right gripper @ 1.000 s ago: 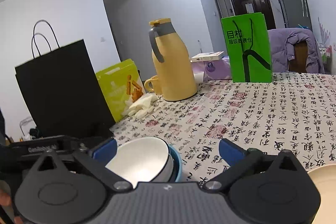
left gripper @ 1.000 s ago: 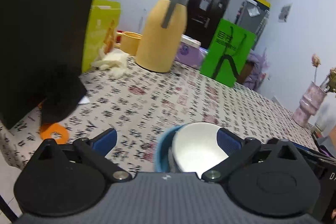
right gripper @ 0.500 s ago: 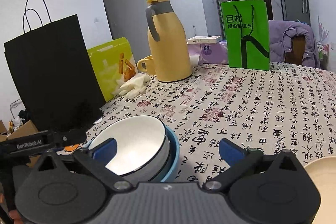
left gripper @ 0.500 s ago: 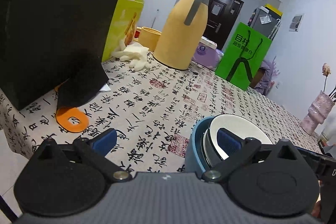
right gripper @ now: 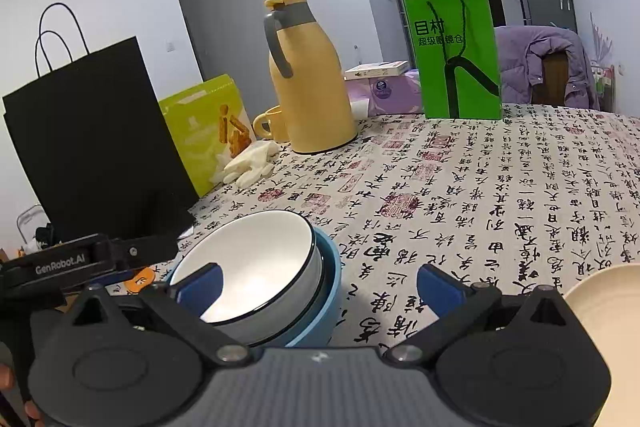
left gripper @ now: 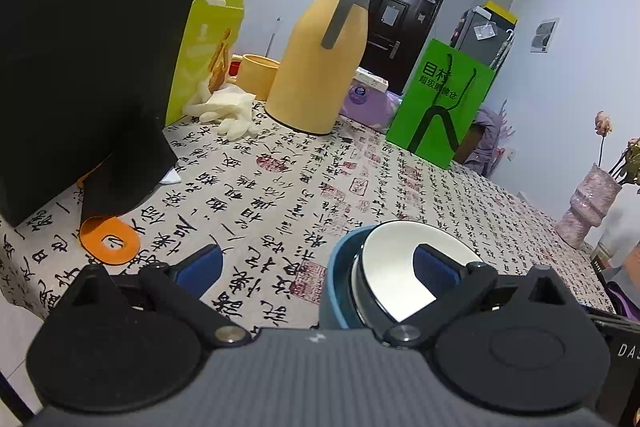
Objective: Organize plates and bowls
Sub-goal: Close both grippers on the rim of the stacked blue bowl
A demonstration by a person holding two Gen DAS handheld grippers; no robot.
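Tablecloth [right gripper: 480, 187] fills the middle of both views. White bowl [right gripper: 248, 259] sits nested in blue bowl [right gripper: 320, 307], lower centre, probably stacked to save space. Plate [right gripper: 608, 303] waits lower right. Left gripper [left gripper: 316, 267] and right gripper [right gripper: 318, 285] are wide, holding nothing.

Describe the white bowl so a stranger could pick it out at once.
Start at the tall yellow thermos jug at the back of the table with the calligraphy-print cloth, then come toward the near edge, right of the black paper bag. There a white bowl sits nested in a blue bowl. Its thin dark rim separates it from the blue bowl and the cream plate.
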